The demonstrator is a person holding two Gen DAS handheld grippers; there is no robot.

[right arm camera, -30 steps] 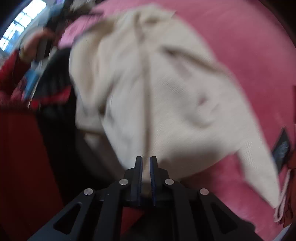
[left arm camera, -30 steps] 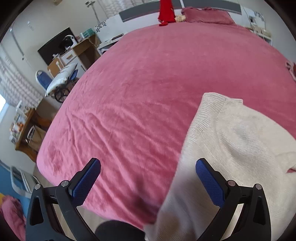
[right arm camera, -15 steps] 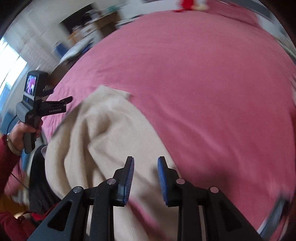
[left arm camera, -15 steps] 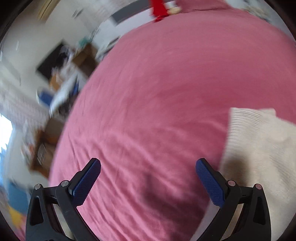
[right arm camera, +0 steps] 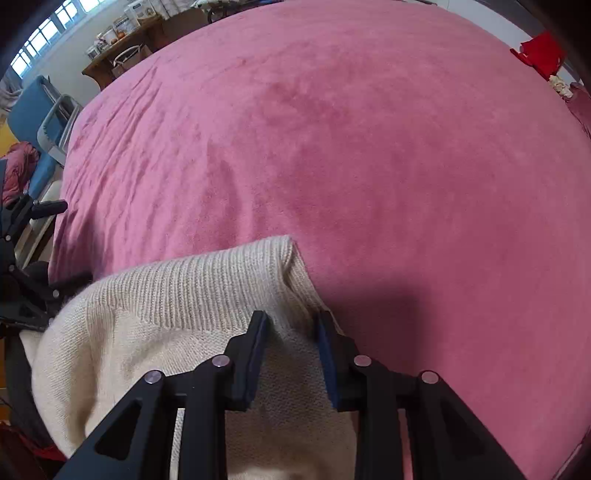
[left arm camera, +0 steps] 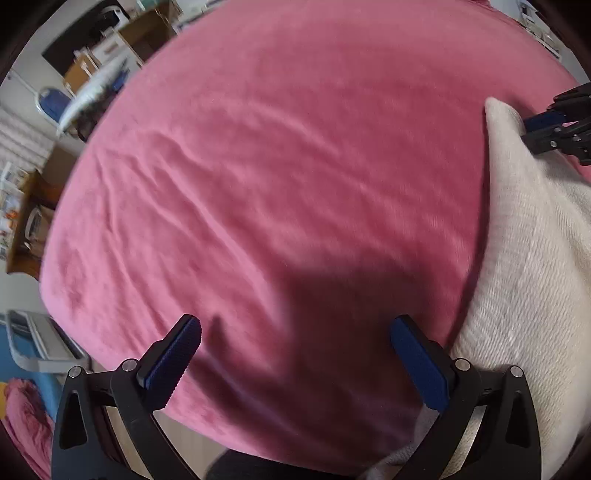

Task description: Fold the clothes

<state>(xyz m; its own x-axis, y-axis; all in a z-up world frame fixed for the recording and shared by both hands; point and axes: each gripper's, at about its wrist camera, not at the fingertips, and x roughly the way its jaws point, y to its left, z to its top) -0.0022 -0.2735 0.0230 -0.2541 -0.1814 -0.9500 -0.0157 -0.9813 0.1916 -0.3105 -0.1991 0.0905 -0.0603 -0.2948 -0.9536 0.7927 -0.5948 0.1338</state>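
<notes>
A cream knit sweater (right arm camera: 166,332) lies at the near edge of a bed under a pink bedspread (right arm camera: 332,129). My right gripper (right arm camera: 291,321) is shut on the corner of its ribbed hem, and bunched knit fills the narrow gap between the blue pads. In the left wrist view the sweater (left arm camera: 524,258) runs down the right side, its corner peaked up toward the right gripper (left arm camera: 532,127). My left gripper (left arm camera: 295,332) is wide open over bare bedspread (left arm camera: 295,166), just left of the sweater, with nothing between its fingers.
The bed's near-left edge drops to the floor (left arm camera: 192,443). Past it stand a wooden shelf (left arm camera: 26,229), a blue chair (right arm camera: 33,110) and a desk (left arm camera: 147,29). A red item (right arm camera: 543,51) sits at the bed's far end. The left gripper's frame (right arm camera: 22,258) shows at the left.
My right gripper has moved forward to the sweater's hem corner and now has knit between its pads. The left gripper has shifted lower and left; the sweater now lies further right in its view.
</notes>
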